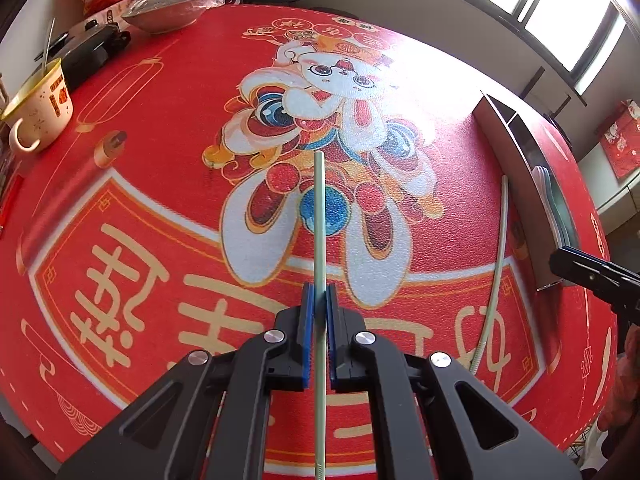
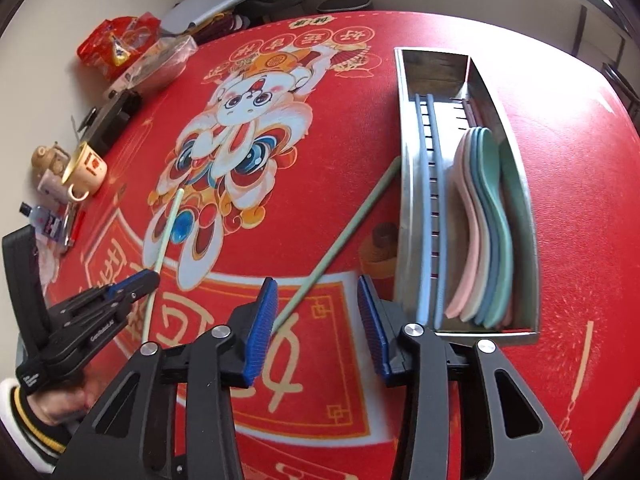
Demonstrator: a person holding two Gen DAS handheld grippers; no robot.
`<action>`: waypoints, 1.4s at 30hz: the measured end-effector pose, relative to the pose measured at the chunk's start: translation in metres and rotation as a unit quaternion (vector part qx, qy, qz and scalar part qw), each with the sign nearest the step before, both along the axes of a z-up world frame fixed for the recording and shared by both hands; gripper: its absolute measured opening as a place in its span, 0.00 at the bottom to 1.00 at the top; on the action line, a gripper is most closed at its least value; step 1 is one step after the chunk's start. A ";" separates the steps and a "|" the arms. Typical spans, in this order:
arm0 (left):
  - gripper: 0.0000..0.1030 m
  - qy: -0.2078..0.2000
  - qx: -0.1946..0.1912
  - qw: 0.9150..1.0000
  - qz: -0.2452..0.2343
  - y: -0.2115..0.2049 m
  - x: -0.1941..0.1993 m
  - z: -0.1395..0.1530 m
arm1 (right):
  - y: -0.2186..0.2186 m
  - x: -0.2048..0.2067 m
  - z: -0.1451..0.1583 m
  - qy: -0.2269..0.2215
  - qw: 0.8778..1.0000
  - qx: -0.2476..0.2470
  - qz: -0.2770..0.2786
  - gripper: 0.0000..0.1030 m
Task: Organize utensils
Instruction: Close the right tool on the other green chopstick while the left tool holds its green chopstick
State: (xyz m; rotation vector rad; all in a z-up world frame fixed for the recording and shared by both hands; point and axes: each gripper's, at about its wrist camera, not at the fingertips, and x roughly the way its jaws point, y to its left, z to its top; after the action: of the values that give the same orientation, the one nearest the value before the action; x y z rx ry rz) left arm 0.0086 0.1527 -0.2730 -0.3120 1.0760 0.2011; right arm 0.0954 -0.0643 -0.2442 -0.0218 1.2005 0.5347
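My left gripper is shut on a pale green chopstick, which points forward above the red mat; the same gripper and chopstick show at the left of the right wrist view. A second pale green chopstick lies slanted on the mat. Its near end sits between the blue pads of my right gripper, close to the left pad, and the jaws stand apart without pressing it. To the right is a steel tray holding two blue chopsticks and several pastel spoons.
A red mat with a rabbit print covers the table. Along the far left edge stand a cream mug, a wrapped bowl, a black appliance and snack bags. A sleeved hand holds the left gripper.
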 end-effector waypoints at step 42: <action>0.06 -0.003 -0.026 1.000 -0.003 0.034 0.007 -0.008 | 0.114 0.029 -0.036 0.020 0.990 -0.117 0.074 0.06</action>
State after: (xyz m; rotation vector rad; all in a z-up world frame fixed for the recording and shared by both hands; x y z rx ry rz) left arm 0.0155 0.1867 -0.2811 -0.3565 1.0780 0.1674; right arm 0.1244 0.0497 -0.2804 -0.3027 1.3031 0.5233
